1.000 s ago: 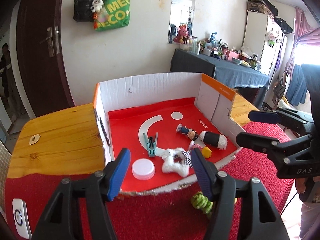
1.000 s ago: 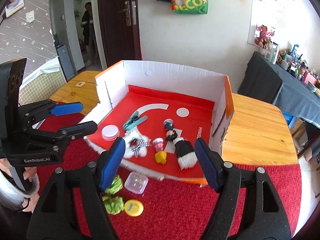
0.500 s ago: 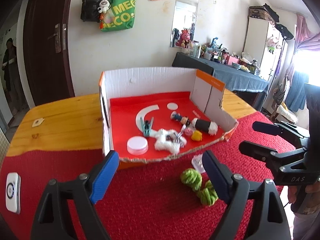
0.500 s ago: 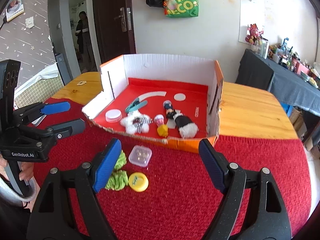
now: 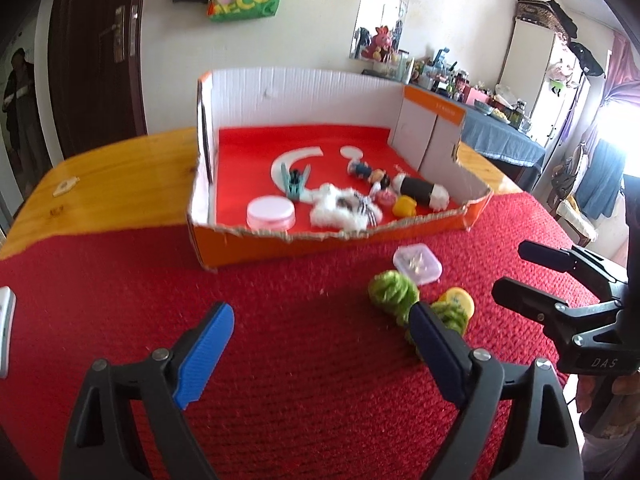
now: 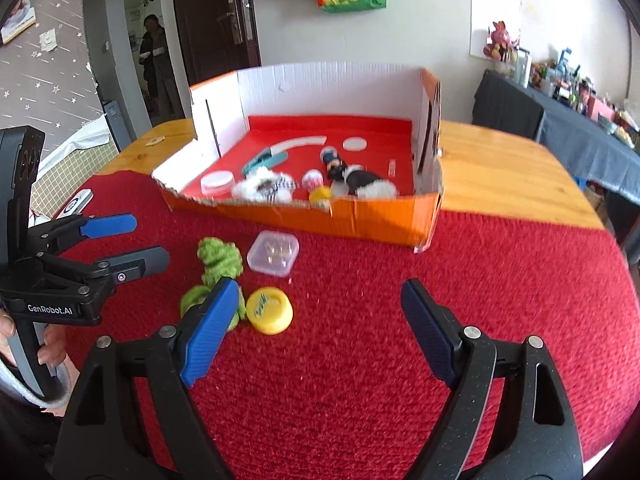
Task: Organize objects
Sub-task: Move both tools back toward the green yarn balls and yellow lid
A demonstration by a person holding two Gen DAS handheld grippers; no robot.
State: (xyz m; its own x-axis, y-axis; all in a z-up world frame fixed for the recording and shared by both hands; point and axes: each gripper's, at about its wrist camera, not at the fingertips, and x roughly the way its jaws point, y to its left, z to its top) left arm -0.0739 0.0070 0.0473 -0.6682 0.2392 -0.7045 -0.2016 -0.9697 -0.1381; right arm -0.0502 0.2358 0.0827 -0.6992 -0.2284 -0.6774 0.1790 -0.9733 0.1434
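red woven cloth (image 6: pixel 360 300) covers the near half of the wooden desk (image 6: pixel 500 176). on it stands a torn cardboard box (image 6: pixel 380 216) with a red floor, holding a pink lid (image 5: pixel 271 211), a white fluffy toy (image 5: pixel 340 210) and a small doll (image 5: pixel 370 172). both grippers hang empty over the cloth: left gripper (image 5: pixel 320 344) and right gripper (image 6: pixel 316 320) each have jaws opening, nothing between them. green yarn (image 6: pixel 220 256), a clear case (image 6: pixel 273 253) holding what may be small metal bits, and a yellow cap (image 6: pixel 269 310) lie before the box.
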